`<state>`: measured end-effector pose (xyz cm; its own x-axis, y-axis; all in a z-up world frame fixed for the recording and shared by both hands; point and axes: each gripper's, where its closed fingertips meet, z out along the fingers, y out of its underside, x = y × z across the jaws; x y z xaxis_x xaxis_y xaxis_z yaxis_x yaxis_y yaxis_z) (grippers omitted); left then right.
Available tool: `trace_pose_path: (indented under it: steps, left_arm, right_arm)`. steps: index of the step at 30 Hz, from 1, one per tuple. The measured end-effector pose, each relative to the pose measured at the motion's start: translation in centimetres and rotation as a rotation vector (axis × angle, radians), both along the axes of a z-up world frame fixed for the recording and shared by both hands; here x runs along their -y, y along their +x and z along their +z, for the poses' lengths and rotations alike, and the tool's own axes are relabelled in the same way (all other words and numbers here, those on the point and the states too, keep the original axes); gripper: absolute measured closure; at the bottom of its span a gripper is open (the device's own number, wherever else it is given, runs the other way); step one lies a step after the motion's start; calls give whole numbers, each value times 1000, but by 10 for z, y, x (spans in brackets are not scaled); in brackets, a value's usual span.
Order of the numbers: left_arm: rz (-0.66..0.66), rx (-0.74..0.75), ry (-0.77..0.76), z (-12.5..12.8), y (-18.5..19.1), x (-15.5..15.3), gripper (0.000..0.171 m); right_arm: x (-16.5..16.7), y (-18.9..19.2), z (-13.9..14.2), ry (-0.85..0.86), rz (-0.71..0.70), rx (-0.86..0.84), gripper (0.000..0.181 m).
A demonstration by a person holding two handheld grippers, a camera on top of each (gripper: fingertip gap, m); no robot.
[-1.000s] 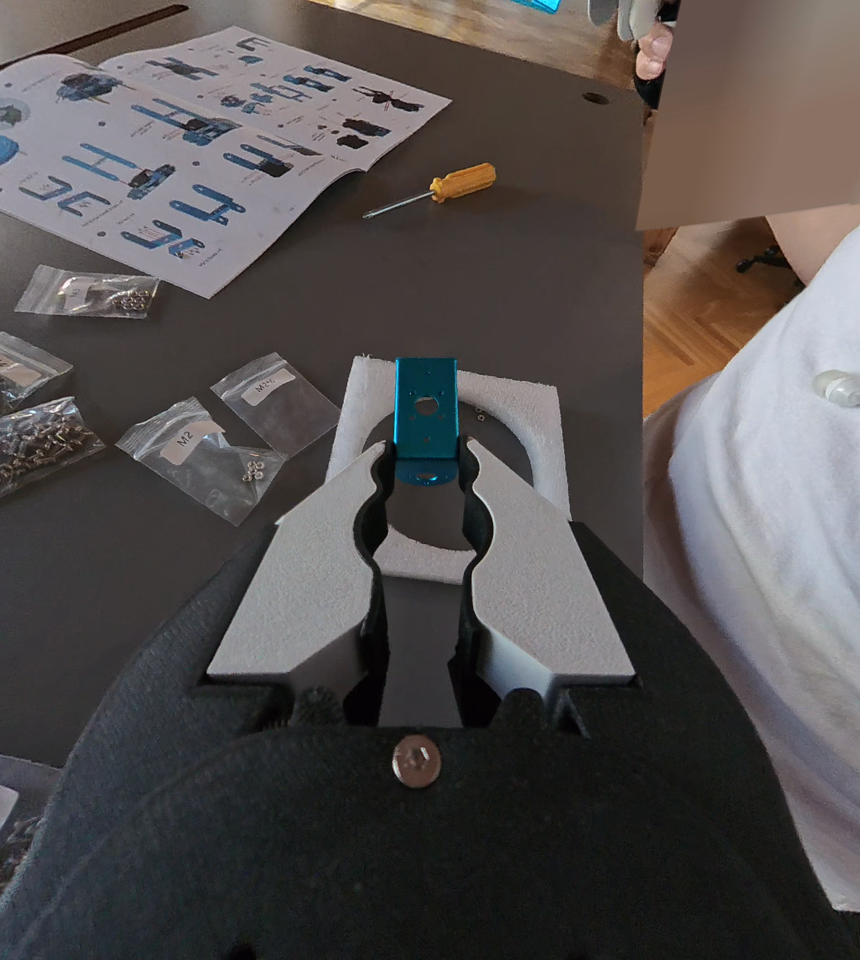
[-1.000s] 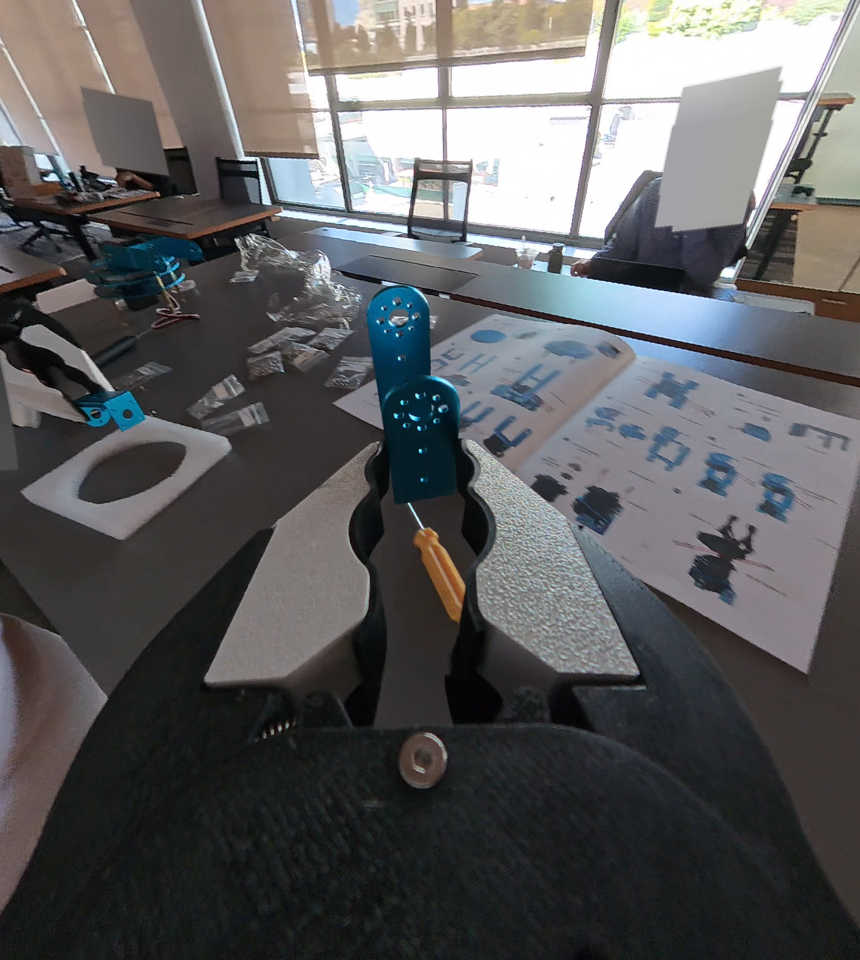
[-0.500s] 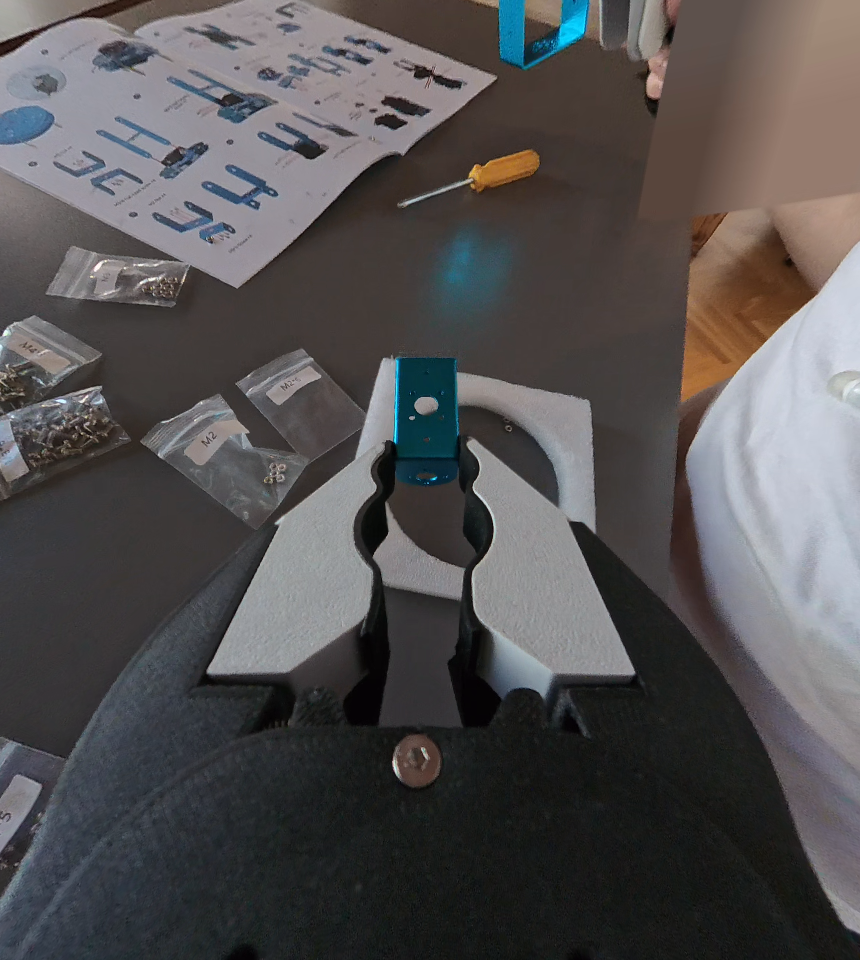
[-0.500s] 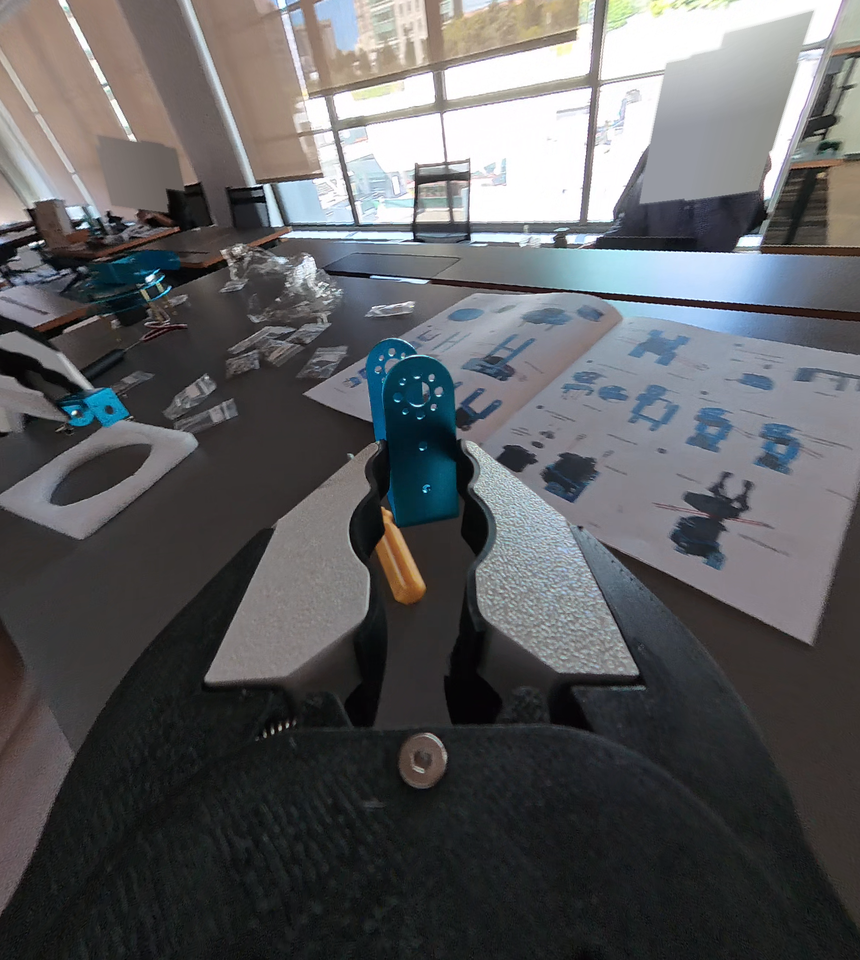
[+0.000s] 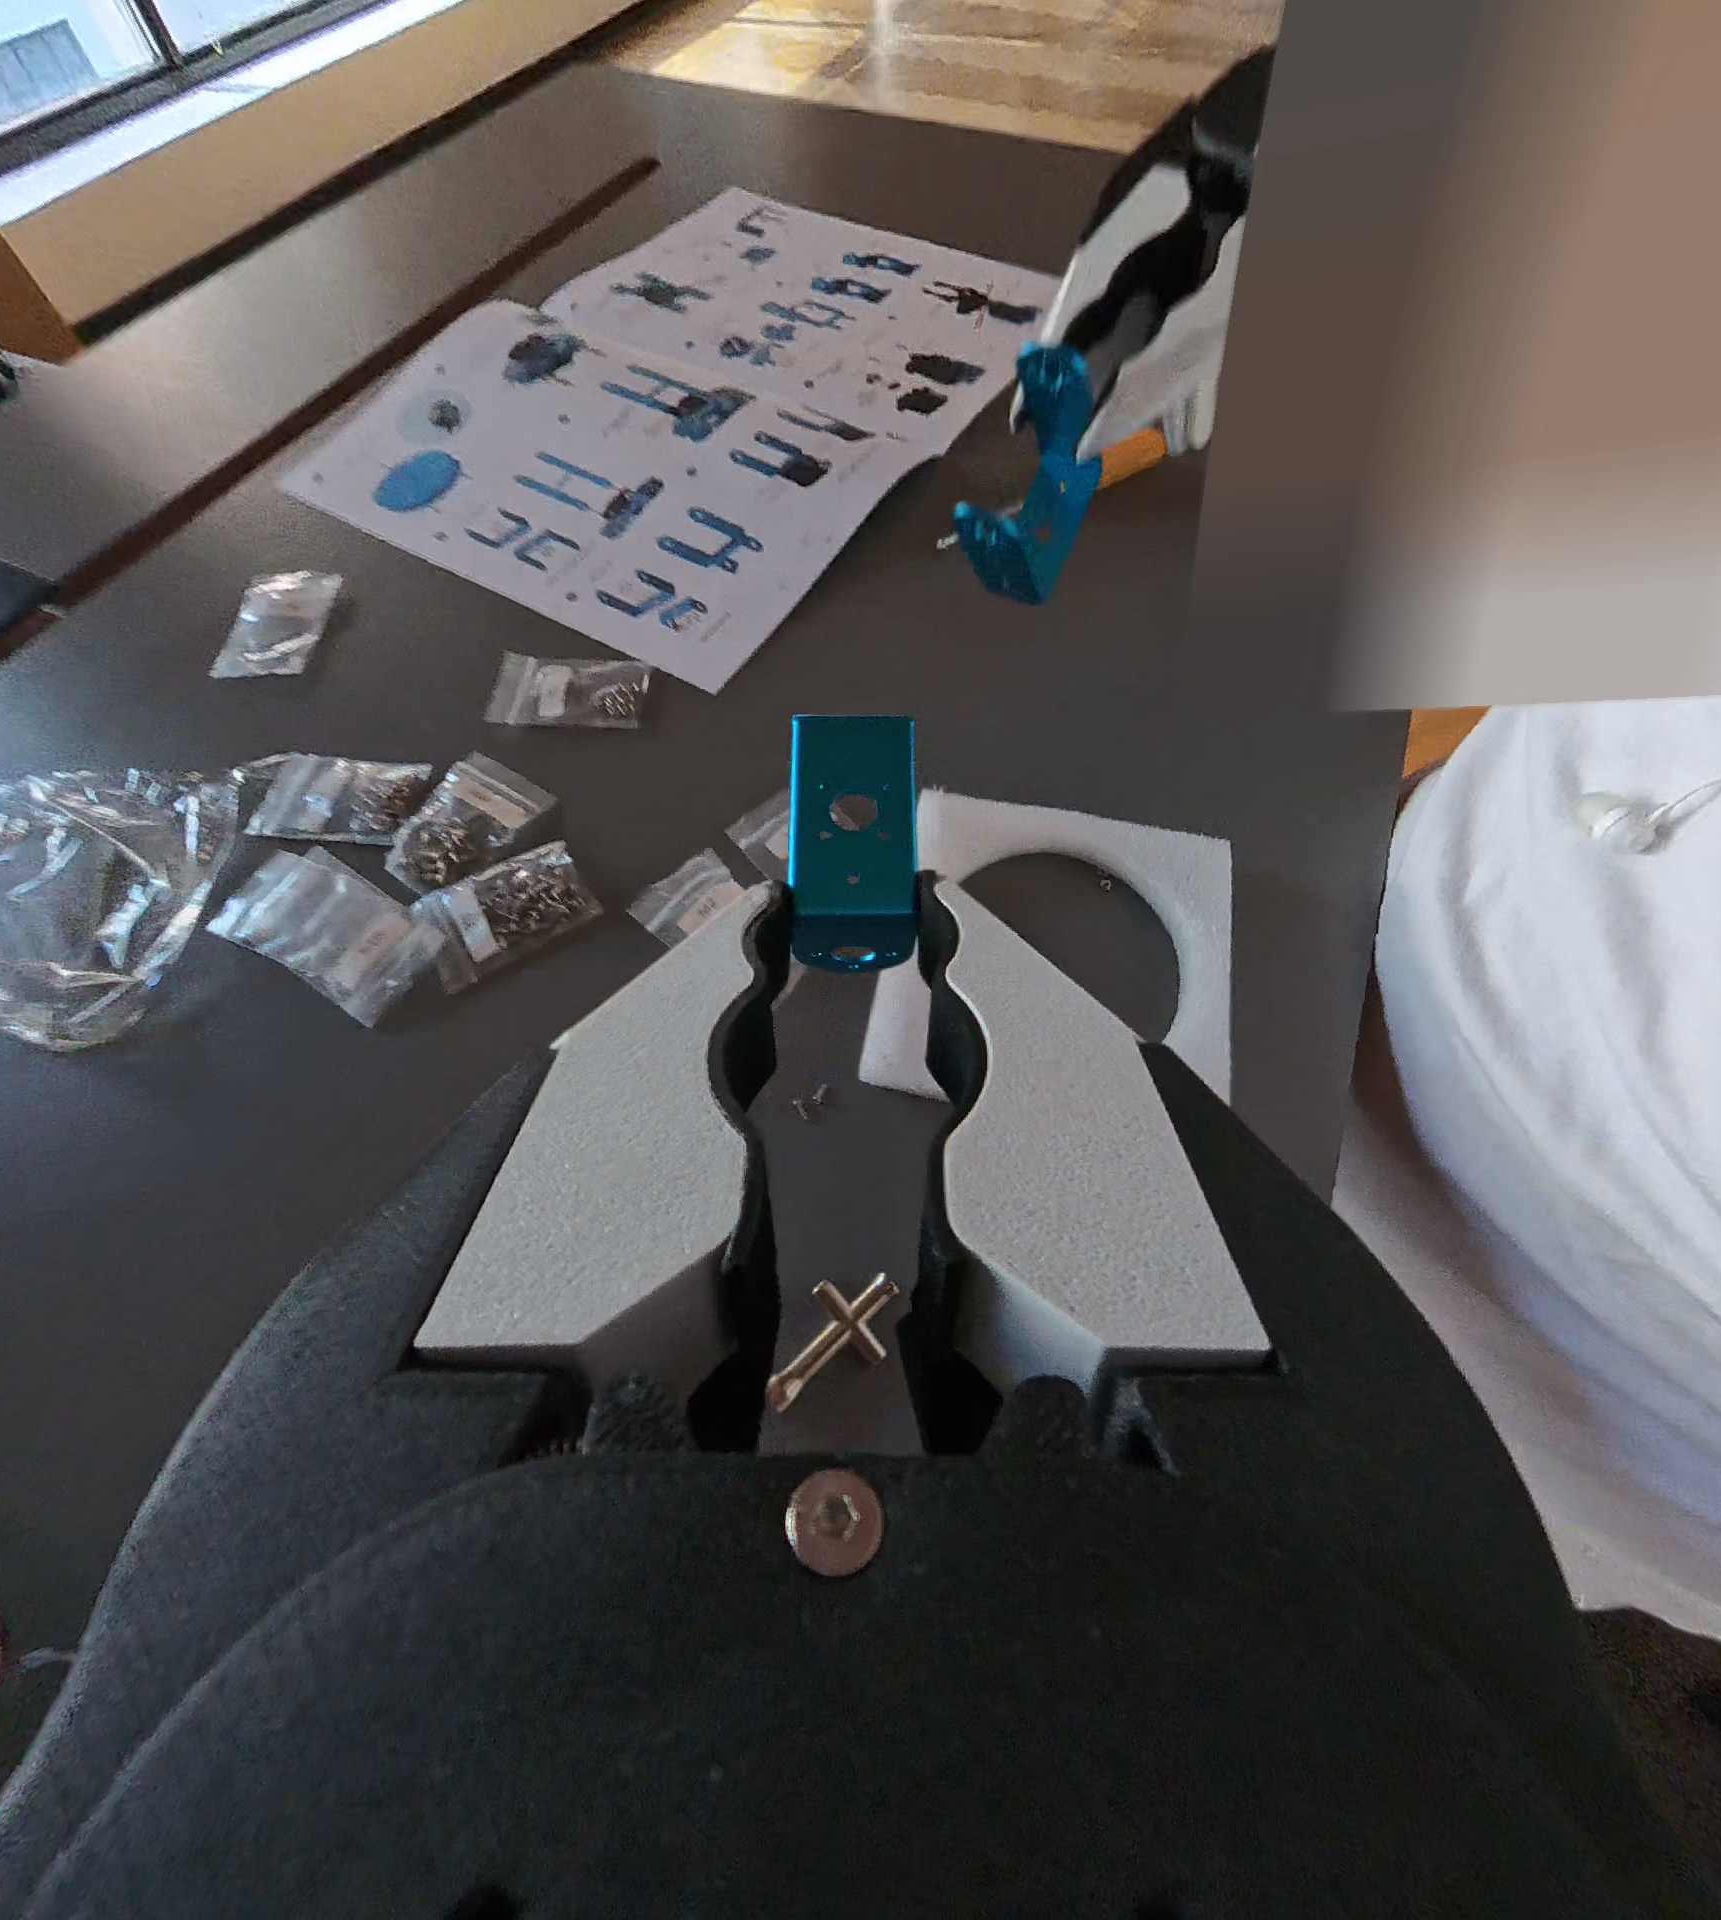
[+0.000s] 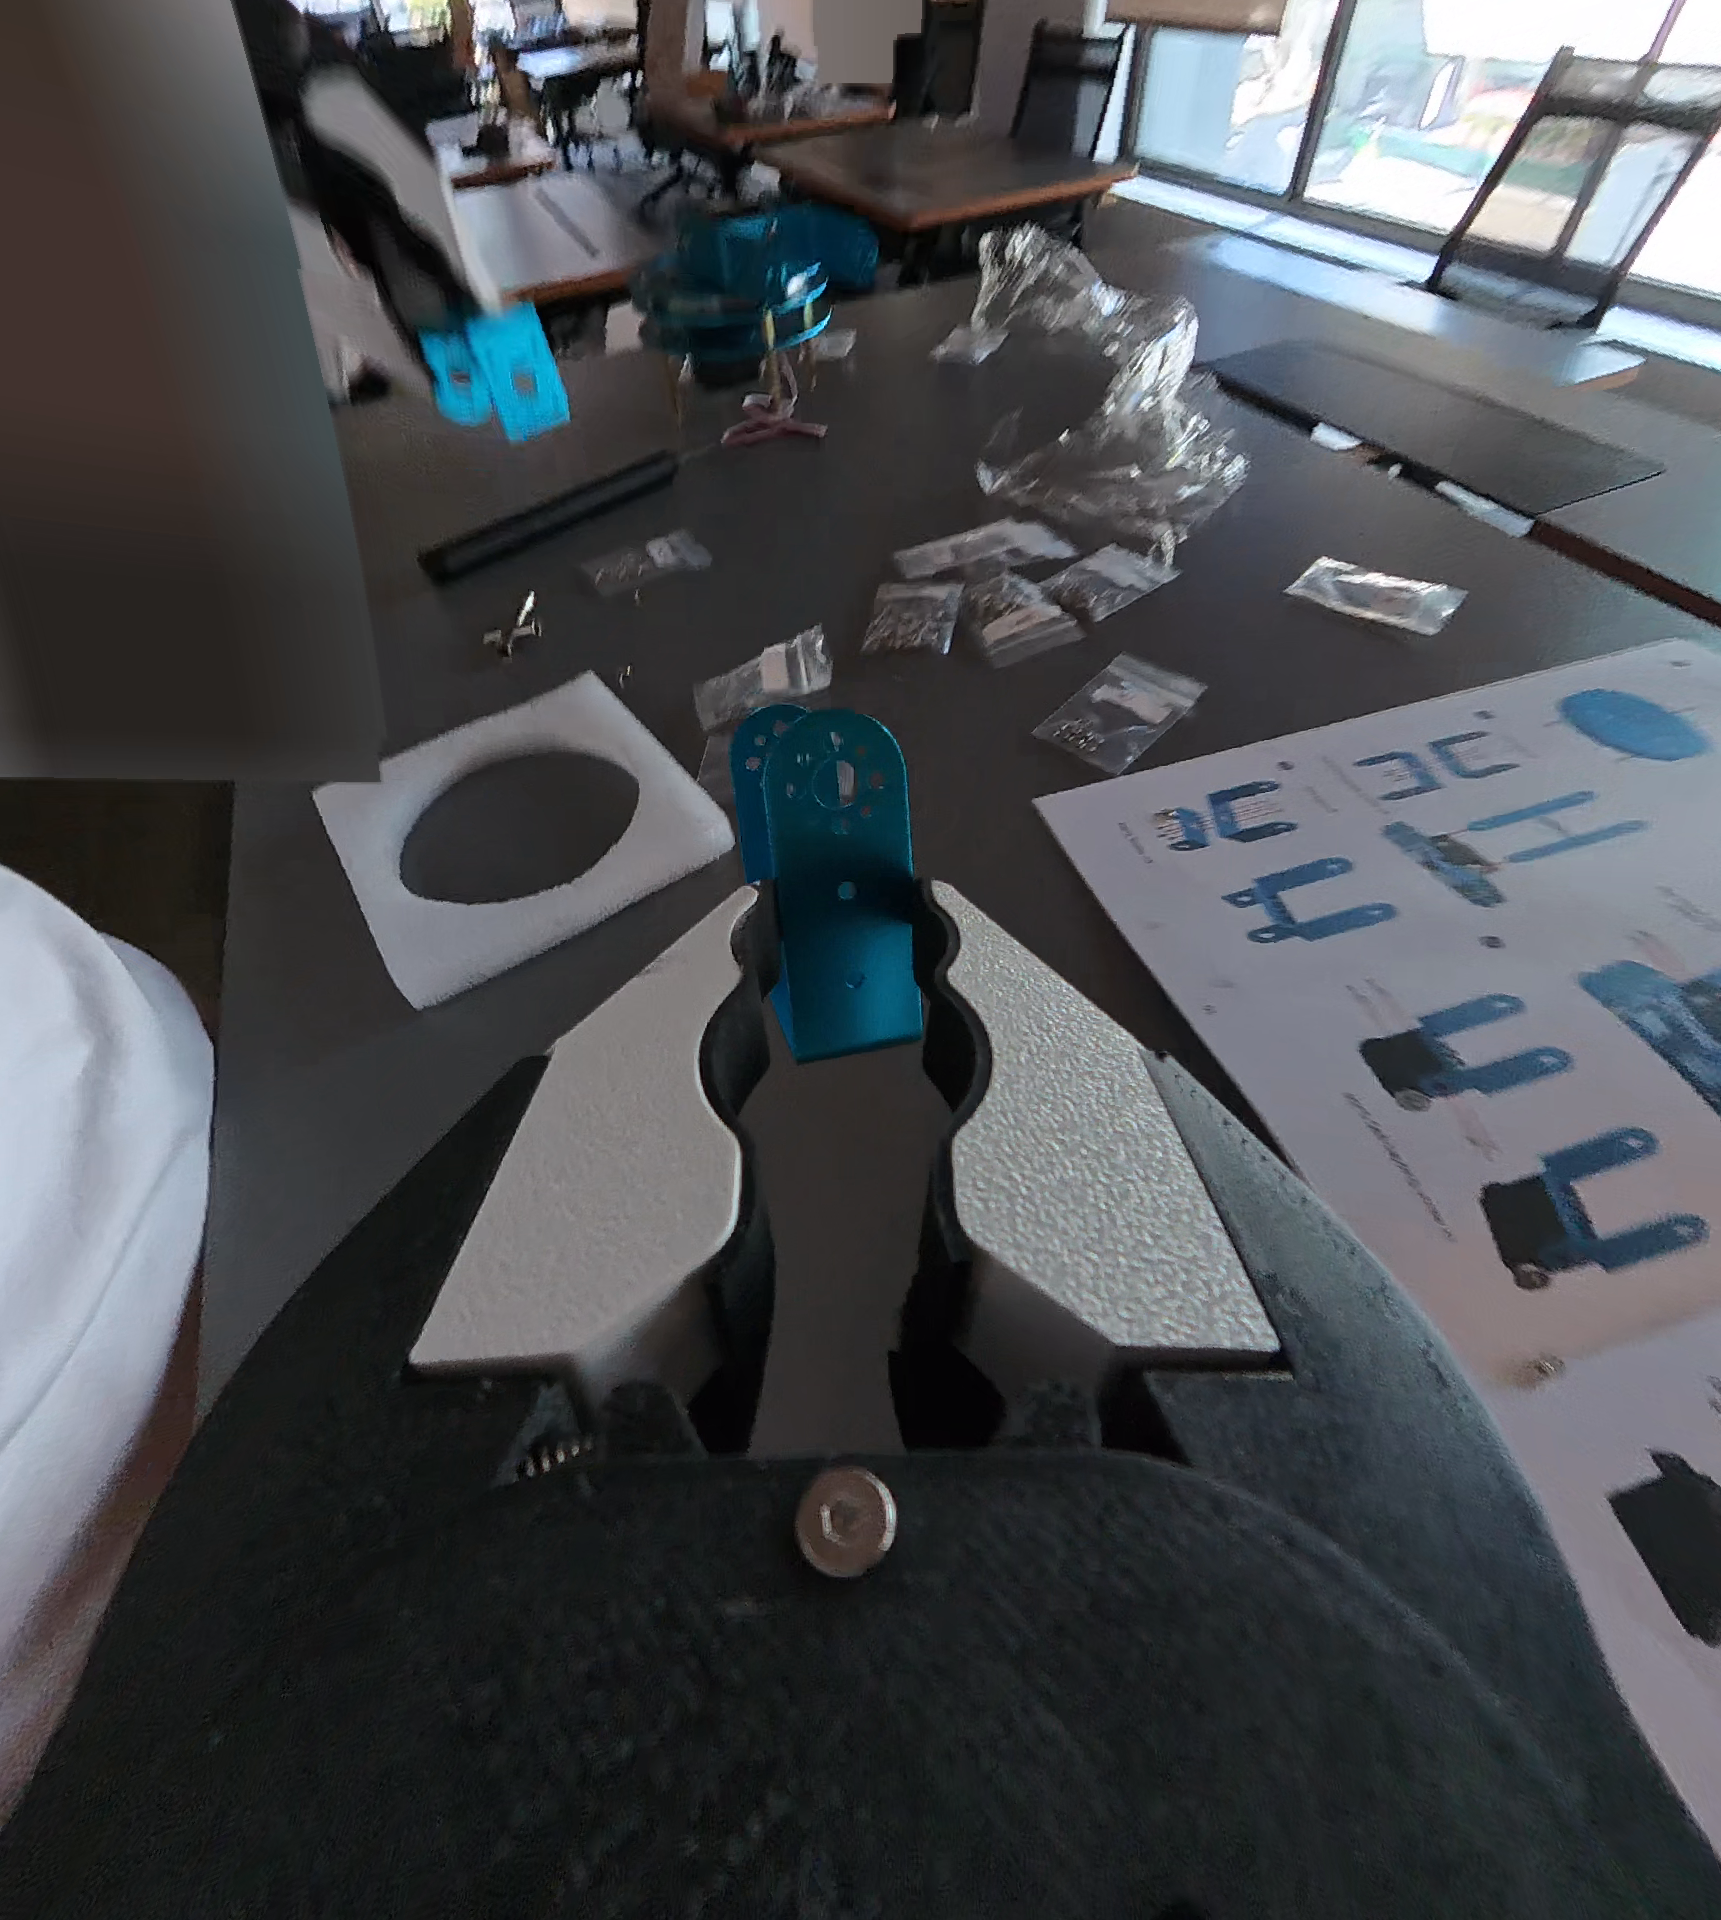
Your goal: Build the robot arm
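My left gripper (image 5: 853, 906) is shut on a small blue metal bracket (image 5: 851, 831) with holes, held above the dark table. It shows far off and blurred in the right wrist view (image 6: 492, 374). My right gripper (image 6: 840, 940) is shut on a blue U-shaped bracket (image 6: 830, 831) with rounded perforated ends. In the left wrist view that gripper (image 5: 1074, 405) holds its bracket (image 5: 1027, 520) above the table near the open manual (image 5: 690, 416). A white foam square with a round hole (image 5: 1188, 894) lies below and between both grippers, also in the right wrist view (image 6: 523, 821).
Several small bags of screws (image 5: 492, 894) and crumpled plastic (image 5: 56, 904) lie left. A cross-shaped metal wrench (image 5: 835, 1340) and loose screws (image 5: 809, 1101) lie under my left gripper. A black tube (image 6: 549, 520) and blue assembly (image 6: 742, 281) sit farther back. A person in white (image 5: 1604, 1039) sits at the edge. Left tips to right tips: about 25 centimetres.
Both grippers have swung round and risen, still holding their brackets. My right gripper turned left toward the foam and came into the left wrist view. My left gripper pulled back over the wrench.
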<state>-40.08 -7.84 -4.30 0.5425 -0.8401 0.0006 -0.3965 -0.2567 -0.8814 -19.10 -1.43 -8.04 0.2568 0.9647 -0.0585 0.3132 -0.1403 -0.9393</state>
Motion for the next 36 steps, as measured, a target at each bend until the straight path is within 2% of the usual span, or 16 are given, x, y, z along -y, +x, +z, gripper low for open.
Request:
trace_pose_path:
  steps: [5,10,21,24,30,35,36]
  left_arm:
    - [49,-1,55,47,-18,0,149]
    - [106,58,85,66,-30,10,149]
    - [264,118,52,13,-49,29,149]
    - [248,100,43,-1,-43,34,149]
    - [197,166,28,-9,-20,37,149]
    - [215,199,24,-12,-26,38,149]
    - [221,205,26,-11,-29,38,149]
  right_arm:
    - [3,-12,-19,-17,47,40,157]
    - [0,-6,-33,-19,45,100,157]
    - [7,5,-51,-31,47,182,156]
    - [9,6,-59,-24,52,231,156]
    - [10,4,-67,-13,56,276,156]
    - [11,2,-67,16,49,285,155]
    - [14,1,-66,15,56,279,148]
